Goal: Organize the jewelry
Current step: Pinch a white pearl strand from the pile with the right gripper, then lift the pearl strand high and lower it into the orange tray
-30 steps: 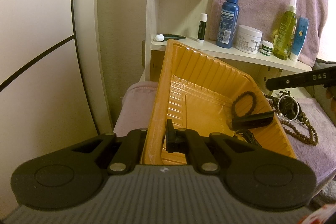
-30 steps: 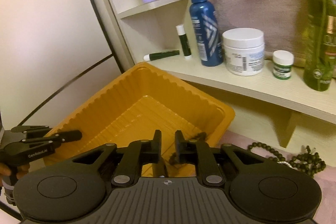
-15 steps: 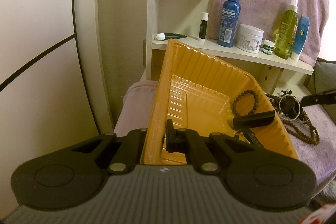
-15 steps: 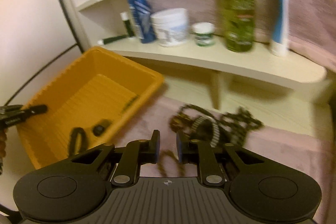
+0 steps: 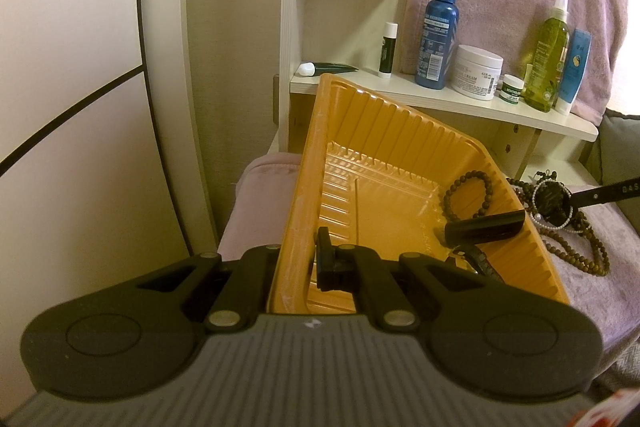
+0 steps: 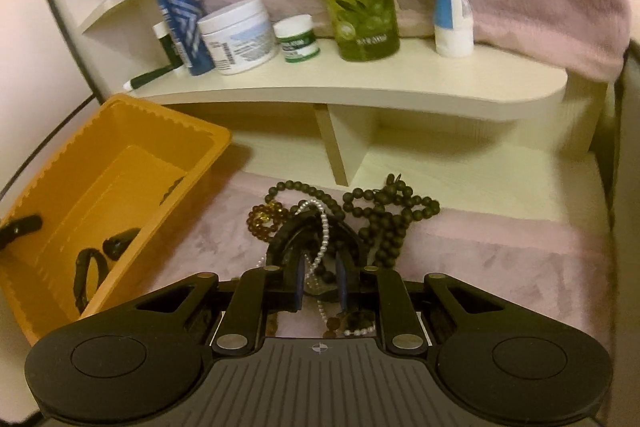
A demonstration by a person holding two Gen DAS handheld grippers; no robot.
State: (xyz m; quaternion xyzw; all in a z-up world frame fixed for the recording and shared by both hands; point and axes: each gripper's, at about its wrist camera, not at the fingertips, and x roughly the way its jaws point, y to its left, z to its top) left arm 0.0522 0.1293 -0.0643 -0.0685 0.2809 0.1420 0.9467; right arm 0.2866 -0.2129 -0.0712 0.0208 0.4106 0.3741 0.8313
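left gripper [image 5: 308, 263] clamped on near rim of orange tray [image 5: 404, 143] | right gripper [image 6: 318, 287] jaws partly open over jewelry pile [image 6: 344, 219] on cloth, right of tray, nothing pinched | beads light, limp, tangled, slippery | pinch pearl strand [image 6: 322, 239] mid-loop, lift slowly

Tray [image 6: 208, 143] left of the bead heap [image 6: 384, 215], both below the bottle shelf [image 6: 360, 91].

The shelf [image 6: 360, 95] overhangs behind the jewelry heap [image 6: 340, 223]; the orange tray [image 6: 80, 203] blocks its left, open cloth [image 6: 500, 267] lies right.
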